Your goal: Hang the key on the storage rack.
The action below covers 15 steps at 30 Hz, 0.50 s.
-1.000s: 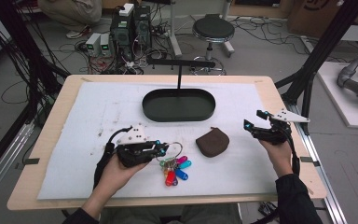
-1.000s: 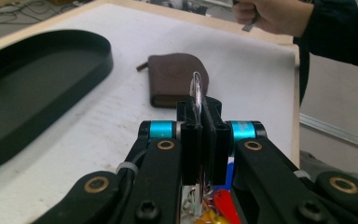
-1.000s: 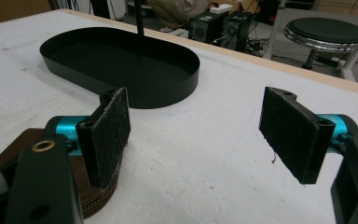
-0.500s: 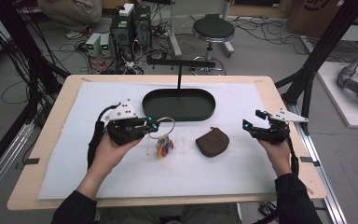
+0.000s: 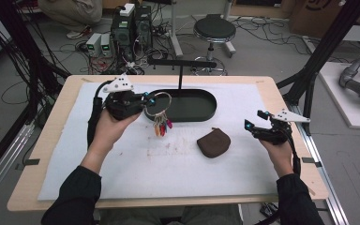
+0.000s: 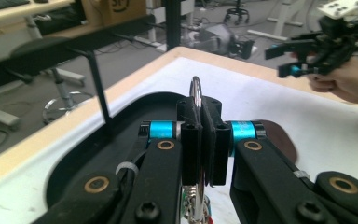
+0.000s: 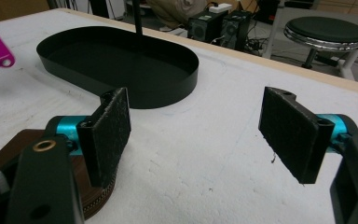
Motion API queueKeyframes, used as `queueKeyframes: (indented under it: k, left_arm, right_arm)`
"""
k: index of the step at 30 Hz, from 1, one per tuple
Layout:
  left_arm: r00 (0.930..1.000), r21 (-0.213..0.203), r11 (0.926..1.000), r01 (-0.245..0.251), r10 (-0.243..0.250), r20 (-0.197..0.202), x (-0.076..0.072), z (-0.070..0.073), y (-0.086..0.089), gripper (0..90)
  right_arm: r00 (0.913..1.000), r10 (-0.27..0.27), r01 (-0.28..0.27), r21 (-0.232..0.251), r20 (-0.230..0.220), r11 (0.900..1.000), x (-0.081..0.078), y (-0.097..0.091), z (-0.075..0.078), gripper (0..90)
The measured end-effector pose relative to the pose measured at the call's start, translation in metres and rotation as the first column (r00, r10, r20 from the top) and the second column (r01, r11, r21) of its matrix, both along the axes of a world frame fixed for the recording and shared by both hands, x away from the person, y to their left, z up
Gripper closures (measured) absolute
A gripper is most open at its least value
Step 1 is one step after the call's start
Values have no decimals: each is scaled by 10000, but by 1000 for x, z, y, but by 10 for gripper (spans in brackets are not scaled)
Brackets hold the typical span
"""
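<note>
Key ring (image 5: 158, 104) lifted — nearer tray (image 5: 201, 112).

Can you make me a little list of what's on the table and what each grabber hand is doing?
left gripper: shut on the key ring, lifted off the table
key tags: coloured, dangling below the ring, near the tray's front edge
black tray: oval, on the white mat, with an upright post at its back
brown pouch: lying on the white mat, in front of the tray
right gripper: open, holding nothing, to the right of the pouch
</note>
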<state>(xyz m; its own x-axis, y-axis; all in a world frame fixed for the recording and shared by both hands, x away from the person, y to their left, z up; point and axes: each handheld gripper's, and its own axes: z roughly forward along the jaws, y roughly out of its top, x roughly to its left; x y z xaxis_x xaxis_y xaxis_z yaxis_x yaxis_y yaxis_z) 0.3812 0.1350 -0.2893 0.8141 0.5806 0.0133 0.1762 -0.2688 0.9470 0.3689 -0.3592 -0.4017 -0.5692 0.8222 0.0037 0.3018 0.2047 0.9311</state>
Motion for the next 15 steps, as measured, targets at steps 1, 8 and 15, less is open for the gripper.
queueKeyframes:
  k: [1,8,15]
  left_arm:
    - [10000,63,10000,-53,53,37,3,2,0,864]
    - [9989,49,9991,-422,421,213,26,14,4,864]
    - [9978,48,9983,-577,575,339,46,18,0,865]
  right_arm:
    - [10000,1,-1,-10,-9,10000,0,0,0,255]
    - [10000,9,-9,44,-33,10000,0,-1,0,255]
    - [10000,2,-2,25,-5,10000,1,-2,0,255]
